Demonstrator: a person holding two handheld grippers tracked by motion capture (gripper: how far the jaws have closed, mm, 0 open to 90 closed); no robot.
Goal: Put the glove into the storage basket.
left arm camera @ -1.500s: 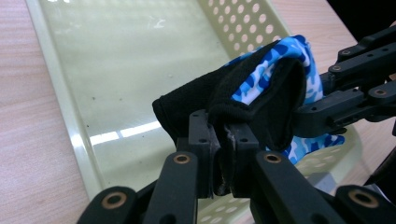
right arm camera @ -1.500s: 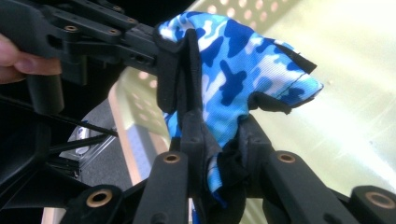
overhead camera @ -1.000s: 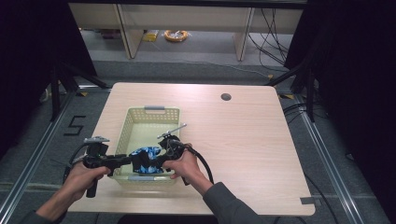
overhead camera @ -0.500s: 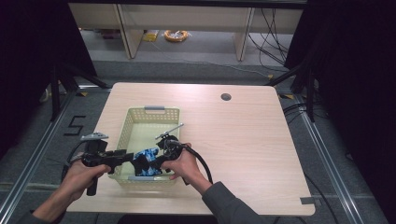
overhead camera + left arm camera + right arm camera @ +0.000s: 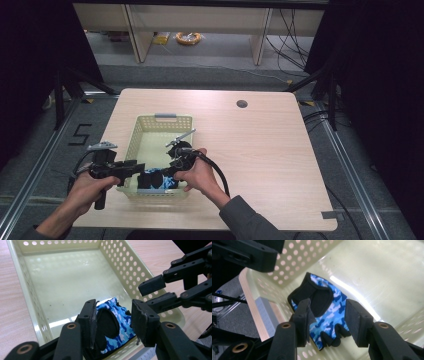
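You had both tongs released over the soft, light glove (image 5: 322,312) in the basket (image 5: 150,126); pinch its black cuff.

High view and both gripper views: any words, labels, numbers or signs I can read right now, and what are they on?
"5": black mark on the grey floor left of the table.
Glove in the basket: blue camouflage pattern and black patches, no lettering to be seen.
Basket, table and both tools: no writing to be seen.
Items on the far floor by the shelf legs: too small and blurred to read.
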